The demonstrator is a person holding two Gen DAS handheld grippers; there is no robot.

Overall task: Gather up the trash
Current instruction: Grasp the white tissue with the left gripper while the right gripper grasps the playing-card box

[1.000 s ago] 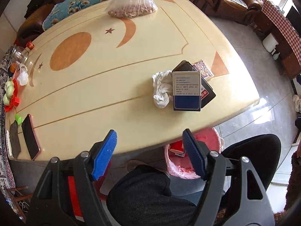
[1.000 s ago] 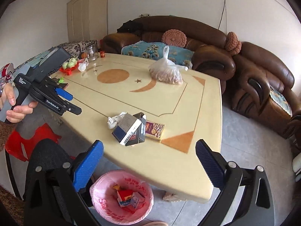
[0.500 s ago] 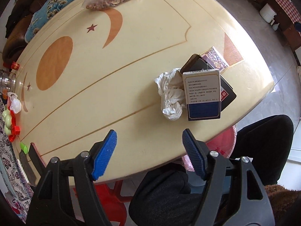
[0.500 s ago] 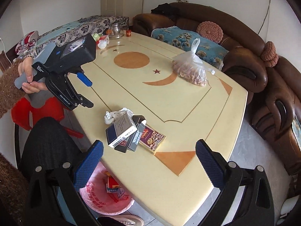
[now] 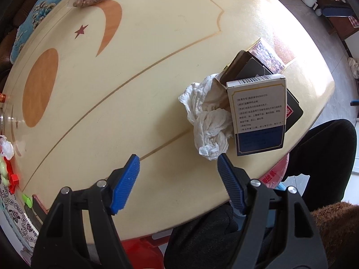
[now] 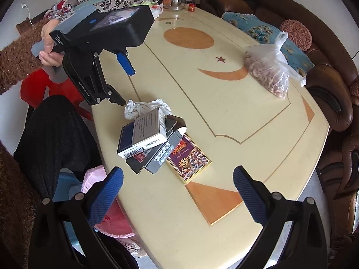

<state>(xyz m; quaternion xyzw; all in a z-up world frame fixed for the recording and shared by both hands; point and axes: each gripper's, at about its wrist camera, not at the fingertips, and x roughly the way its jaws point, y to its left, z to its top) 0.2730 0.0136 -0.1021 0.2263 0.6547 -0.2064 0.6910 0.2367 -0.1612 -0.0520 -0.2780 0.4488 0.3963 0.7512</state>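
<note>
Tissue (image 5: 208, 121) near table edge (image 5: 318, 112), seemingly reachable

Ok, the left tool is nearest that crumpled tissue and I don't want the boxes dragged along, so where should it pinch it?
Pinch the crumpled tissue at its near knotted lump, the end toward the left tool, coming down from above on the table-edge side. That lump bulges clear of the white-and-blue box, whereas the tissue's far part tucks against the boxes. The open jaws look wide enough to straddle it.
</note>
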